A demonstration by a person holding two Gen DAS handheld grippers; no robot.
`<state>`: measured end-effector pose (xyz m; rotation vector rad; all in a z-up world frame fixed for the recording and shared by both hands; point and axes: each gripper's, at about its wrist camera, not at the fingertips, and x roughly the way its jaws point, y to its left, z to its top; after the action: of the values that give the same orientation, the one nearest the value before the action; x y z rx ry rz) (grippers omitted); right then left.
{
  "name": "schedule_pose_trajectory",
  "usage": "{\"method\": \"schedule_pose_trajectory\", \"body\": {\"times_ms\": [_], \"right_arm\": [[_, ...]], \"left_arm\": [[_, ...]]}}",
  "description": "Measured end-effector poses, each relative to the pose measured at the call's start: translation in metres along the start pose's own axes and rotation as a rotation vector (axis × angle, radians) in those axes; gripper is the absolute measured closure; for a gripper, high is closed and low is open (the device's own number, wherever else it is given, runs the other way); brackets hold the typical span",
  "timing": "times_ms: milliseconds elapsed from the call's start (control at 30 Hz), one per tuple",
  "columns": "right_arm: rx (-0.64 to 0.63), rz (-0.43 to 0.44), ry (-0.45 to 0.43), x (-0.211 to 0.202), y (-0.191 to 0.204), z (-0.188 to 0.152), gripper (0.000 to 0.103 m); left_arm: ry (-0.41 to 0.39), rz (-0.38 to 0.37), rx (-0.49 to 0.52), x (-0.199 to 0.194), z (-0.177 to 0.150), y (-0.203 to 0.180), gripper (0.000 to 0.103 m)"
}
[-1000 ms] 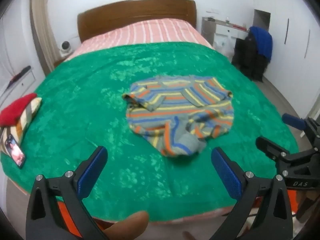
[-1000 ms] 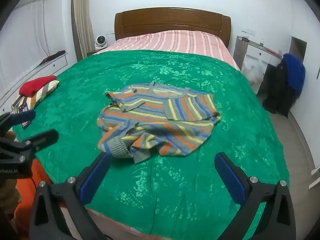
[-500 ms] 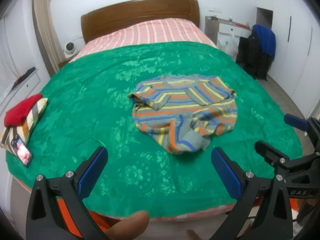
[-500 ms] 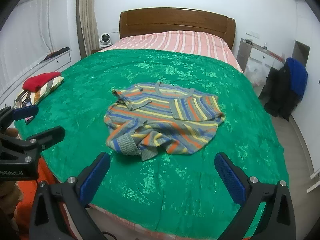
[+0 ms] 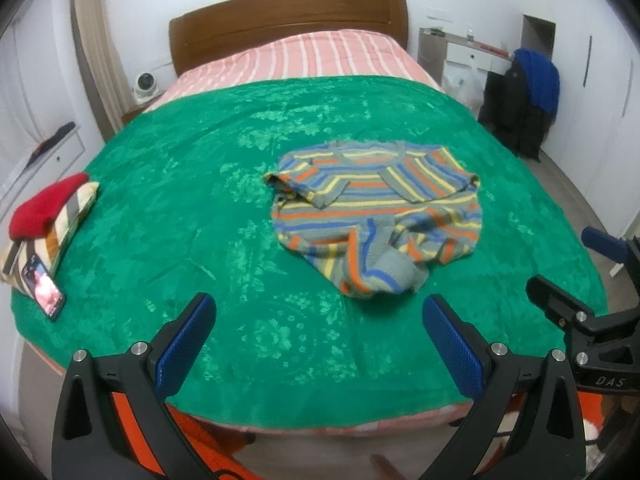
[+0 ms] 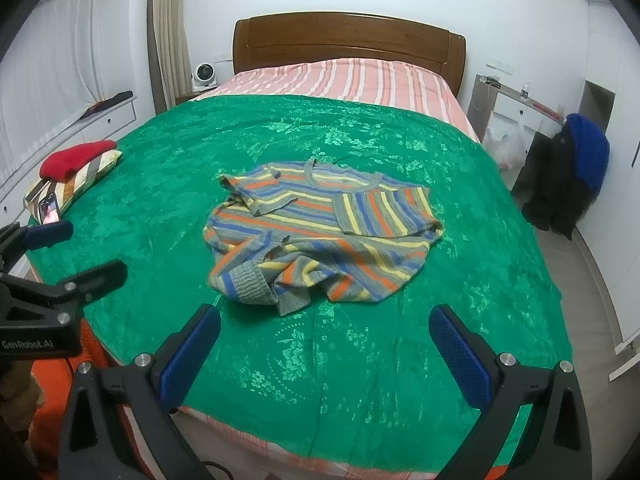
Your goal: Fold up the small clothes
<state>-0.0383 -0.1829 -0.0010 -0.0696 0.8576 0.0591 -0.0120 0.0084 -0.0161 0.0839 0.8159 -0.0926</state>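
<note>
A small striped sweater (image 5: 376, 216) in grey, orange, blue and yellow lies crumpled on the green bedspread (image 5: 192, 208), sleeves folded in and the hem bunched toward me. It also shows in the right wrist view (image 6: 320, 236). My left gripper (image 5: 318, 344) is open and empty, held back over the bed's near edge, short of the sweater. My right gripper (image 6: 324, 354) is open and empty, also over the near edge. Each gripper shows at the side of the other's view: the right one (image 5: 568, 280), the left one (image 6: 76, 252).
A stack of folded clothes with a red one on top (image 5: 48, 216) and a phone (image 5: 42, 290) lie at the bed's left edge. The wooden headboard (image 5: 288, 20) is at the far end. Dark clothes over a chair (image 5: 524, 100) stand by the right wall.
Both grippers have drawn back and risen a little, so the sweater sits farther away and more of the bed's near edge shows. The sweater has not moved.
</note>
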Motion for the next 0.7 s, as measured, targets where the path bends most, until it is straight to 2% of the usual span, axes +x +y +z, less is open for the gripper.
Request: {"method": "schedule_pose_trajectory", "body": {"times_ms": [700], "right_arm": [[0.017,-0.008,0.025,0.012,-0.001,-0.006,0.0]], "left_arm": [[0.024,0.015,0.02,0.01,-0.008,-0.004,0.0]]}}
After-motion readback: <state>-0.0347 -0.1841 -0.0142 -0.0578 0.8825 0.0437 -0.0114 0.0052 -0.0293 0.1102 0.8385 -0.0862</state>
